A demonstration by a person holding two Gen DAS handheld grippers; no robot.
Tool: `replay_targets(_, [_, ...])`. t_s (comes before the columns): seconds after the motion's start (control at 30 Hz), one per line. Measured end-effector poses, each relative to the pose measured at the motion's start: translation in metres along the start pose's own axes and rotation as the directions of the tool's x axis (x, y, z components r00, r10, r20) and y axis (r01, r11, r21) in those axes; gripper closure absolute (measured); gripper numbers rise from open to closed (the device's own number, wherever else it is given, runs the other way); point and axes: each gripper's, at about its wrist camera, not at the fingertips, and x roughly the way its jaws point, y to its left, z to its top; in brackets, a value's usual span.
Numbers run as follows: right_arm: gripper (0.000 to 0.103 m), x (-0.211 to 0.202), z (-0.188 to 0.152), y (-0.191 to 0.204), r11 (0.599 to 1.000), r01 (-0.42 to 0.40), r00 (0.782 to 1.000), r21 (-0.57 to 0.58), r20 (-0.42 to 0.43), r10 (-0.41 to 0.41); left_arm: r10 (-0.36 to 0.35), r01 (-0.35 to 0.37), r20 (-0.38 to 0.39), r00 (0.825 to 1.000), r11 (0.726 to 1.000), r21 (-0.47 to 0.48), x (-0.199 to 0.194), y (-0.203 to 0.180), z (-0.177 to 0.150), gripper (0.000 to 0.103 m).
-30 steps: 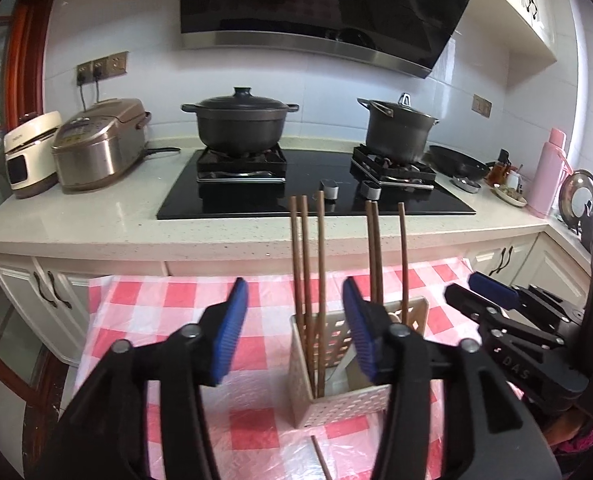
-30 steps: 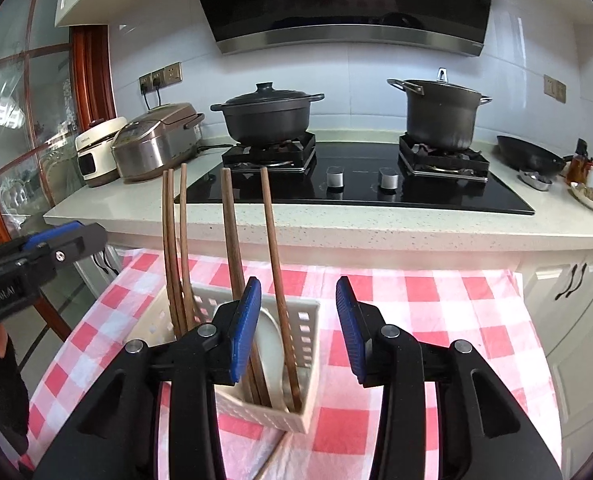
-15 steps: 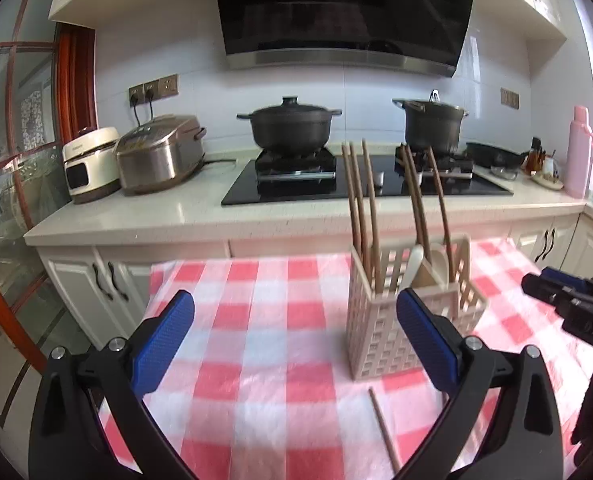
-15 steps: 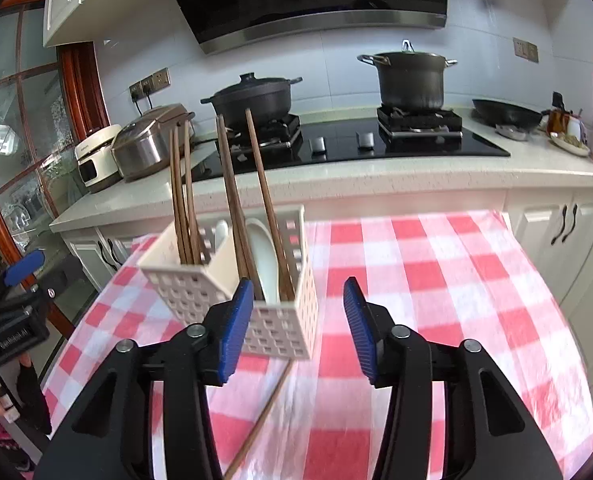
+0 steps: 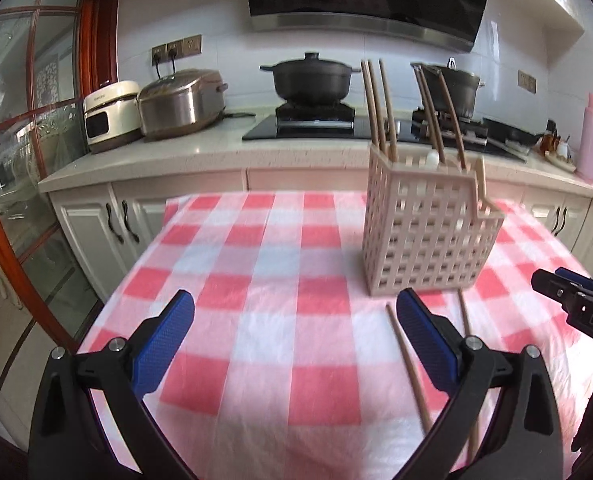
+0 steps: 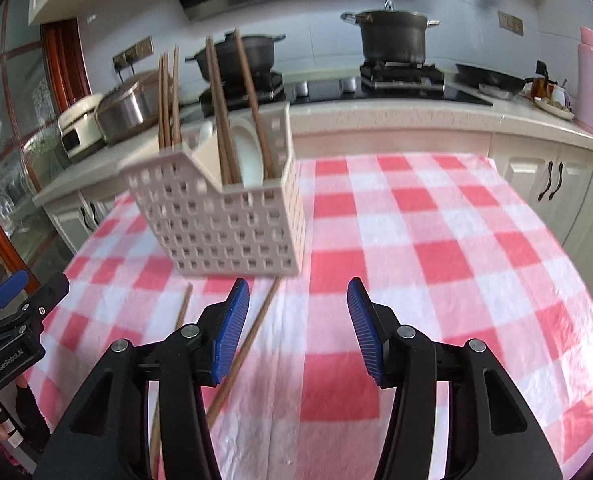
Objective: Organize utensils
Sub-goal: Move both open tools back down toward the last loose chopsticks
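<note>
A beige lattice utensil holder (image 5: 424, 232) (image 6: 224, 220) stands on the red-checked tablecloth (image 5: 272, 280) (image 6: 436, 240), with several brown chopsticks (image 5: 380, 108) (image 6: 216, 100) and a white spoon (image 6: 250, 156) upright in it. Two loose chopsticks (image 5: 406, 360) (image 6: 252, 332) lie on the cloth in front of the holder. My left gripper (image 5: 294, 320) stands wide open, empty, low over the cloth and left of the holder. My right gripper (image 6: 298, 312) is opening with nothing between its pads; one loose chopstick runs under its left finger. Each gripper shows at the edge of the other's view (image 5: 568, 300) (image 6: 16, 312).
Behind the table runs a kitchen counter (image 5: 184, 156) with a hob, two black pots (image 5: 310, 78) (image 6: 390, 36), a steel rice cooker (image 5: 180, 100) and a white appliance (image 5: 110, 114). A pink flask (image 5: 592, 136) stands at the far right. A glass door (image 5: 20, 152) is at the left.
Both grippers have sunk toward the cloth and drawn back, so the holder now sits ahead of them. The left jaws spread wide; the right jaws widened.
</note>
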Motion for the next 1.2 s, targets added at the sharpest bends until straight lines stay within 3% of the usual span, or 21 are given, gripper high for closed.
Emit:
replay_targets(0.37, [0.054, 0.04, -0.026, 0.023, 0.999, 0.016, 0.989, -0.046, -0.143, -0.022, 0.027, -0.026, -0.073, 0.997, 1.0, 0.012, 0.018, 0.012, -0.036, 0.005])
replay_targets(0.77, [0.054, 0.07, -0.026, 0.048, 0.992, 0.051, 0.971, -0.12, -0.225, -0.077, -0.005, 0.003, -0.099, 0.995, 1.0, -0.018, 0.021, 0.02, -0.039, 0.005])
replay_targets(1.0, [0.06, 0.074, -0.025, 0.053, 0.986, 0.076, 0.97, -0.146, -0.218, -0.108, -0.01, 0.009, -0.106, 0.994, 1.0, -0.011, 0.021, 0.02, -0.04, 0.005])
replay_targets(1.03, [0.066, 0.074, -0.025, 0.053, 0.987, 0.072, 0.97, -0.144, -0.22, -0.102, -0.009, 0.008, -0.108, 0.994, 1.0, -0.009, 0.021, 0.019, -0.04, 0.005])
replay_targets(1.07, [0.08, 0.073, -0.025, 0.053, 0.987, 0.065, 0.97, -0.145, -0.221, -0.097, -0.009, 0.008, -0.11, 0.994, 1.0, -0.007, 0.021, 0.018, -0.04, 0.005])
replay_targets(1.13, [0.092, 0.071, -0.026, 0.054, 0.984, 0.064, 0.97, -0.165, -0.223, -0.1, -0.009, 0.009, -0.116, 0.993, 1.0, 0.0, 0.021, 0.016, -0.041, 0.005])
replay_targets(1.2, [0.095, 0.068, -0.028, 0.053, 0.984, 0.055, 0.97, -0.168, -0.226, -0.093, -0.011, 0.012, -0.122, 0.992, 1.0, 0.007, 0.021, 0.013, -0.042, 0.005])
